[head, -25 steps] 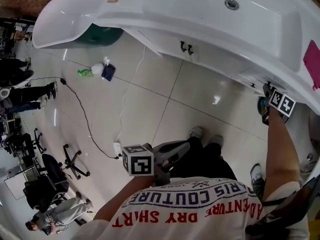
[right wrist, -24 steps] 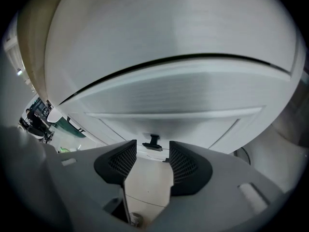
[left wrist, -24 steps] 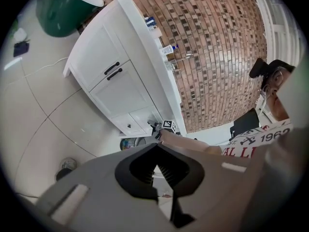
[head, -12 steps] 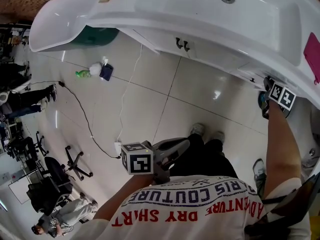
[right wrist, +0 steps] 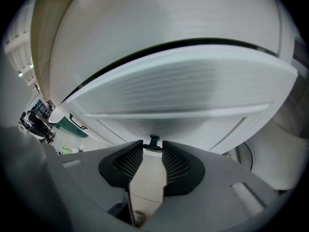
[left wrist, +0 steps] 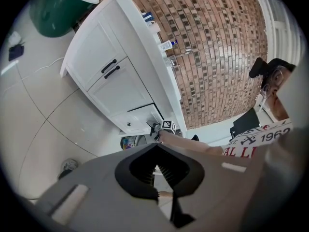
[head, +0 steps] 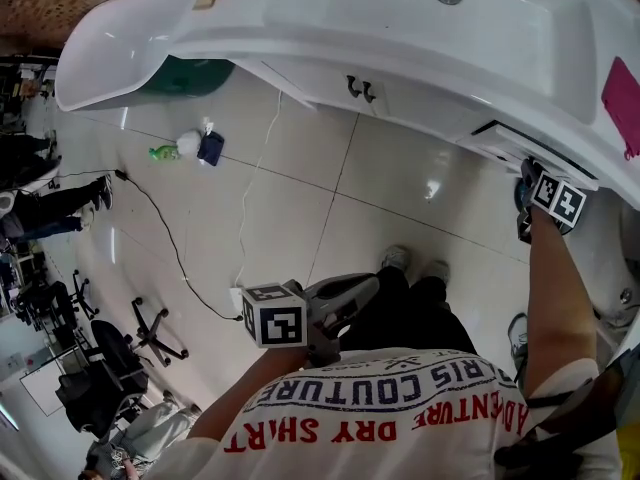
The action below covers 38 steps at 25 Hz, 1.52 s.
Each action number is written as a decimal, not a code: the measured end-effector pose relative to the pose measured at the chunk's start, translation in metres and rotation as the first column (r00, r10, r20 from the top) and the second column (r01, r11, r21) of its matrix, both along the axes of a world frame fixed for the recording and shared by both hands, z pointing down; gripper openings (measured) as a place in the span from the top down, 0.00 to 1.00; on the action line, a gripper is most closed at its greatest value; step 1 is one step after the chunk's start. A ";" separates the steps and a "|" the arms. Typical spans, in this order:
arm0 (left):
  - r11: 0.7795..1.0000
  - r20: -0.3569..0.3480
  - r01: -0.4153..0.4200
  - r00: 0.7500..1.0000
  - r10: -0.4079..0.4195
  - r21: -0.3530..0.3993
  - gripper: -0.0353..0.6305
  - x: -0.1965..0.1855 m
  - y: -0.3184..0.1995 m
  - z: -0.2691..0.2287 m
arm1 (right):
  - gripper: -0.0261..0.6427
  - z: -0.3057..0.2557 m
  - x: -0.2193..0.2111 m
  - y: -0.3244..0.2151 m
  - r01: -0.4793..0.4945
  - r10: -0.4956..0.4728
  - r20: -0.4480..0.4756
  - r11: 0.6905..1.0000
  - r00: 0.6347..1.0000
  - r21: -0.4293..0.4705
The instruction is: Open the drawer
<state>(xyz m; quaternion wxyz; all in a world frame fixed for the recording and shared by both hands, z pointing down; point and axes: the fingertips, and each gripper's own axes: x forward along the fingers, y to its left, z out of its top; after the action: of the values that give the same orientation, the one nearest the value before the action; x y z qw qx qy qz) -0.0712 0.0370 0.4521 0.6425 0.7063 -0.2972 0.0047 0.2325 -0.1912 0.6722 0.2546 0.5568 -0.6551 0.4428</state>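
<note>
Fingers [right wrist: 129, 162] of the right gripper [right wrist: 152, 148] are clamped on the small black handle [right wrist: 153, 140] of the drawer [right wrist: 193, 86]. The drawer sits at the right end of the white vanity, out a crack, with a dark gap along its top edge. The left gripper [left wrist: 155, 149] hangs by the person's waist, fingers tip to tip, nothing between them. Left of the drawer are two cabinet doors [head: 395, 98] with black handles, and above them a sink [head: 480, 23] is set in the worktop [head: 300, 13]. A teal bin [head: 190, 73] stands on the glossy tiled floor [head: 400, 198], where a cable [head: 175, 248] and a green bottle [head: 163, 151] lie. Office chairs [head: 140, 328] stand farther off. The wall [left wrist: 217, 42] is brick.
</note>
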 end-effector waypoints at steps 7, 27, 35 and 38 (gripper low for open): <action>0.999 -0.010 -0.031 0.999 0.031 0.021 0.97 0.005 -0.001 -0.007 | 0.77 0.002 -0.007 0.042 -0.011 0.011 0.020 1.000 1.000 -0.010; 0.989 -0.030 -0.140 0.989 0.141 0.049 0.97 0.026 0.025 -0.012 | 0.77 0.009 -0.023 0.142 0.025 -0.024 0.039 0.999 0.999 -0.040; 0.989 -0.035 -0.135 0.990 0.138 0.060 0.97 0.021 0.025 -0.014 | 0.77 0.010 -0.027 0.160 0.026 -0.024 0.032 0.998 0.999 -0.052; 0.990 -0.039 -0.132 0.990 0.135 0.057 0.97 0.019 0.026 -0.014 | 0.77 0.010 -0.028 0.159 0.029 -0.027 0.027 0.998 0.999 -0.061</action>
<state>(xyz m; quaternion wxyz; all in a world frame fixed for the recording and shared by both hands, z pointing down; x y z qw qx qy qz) -0.0526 0.0630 0.4386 0.6274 0.7418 -0.2356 0.0247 0.2047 -0.0324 0.6822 0.2692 0.5335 -0.6522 0.4665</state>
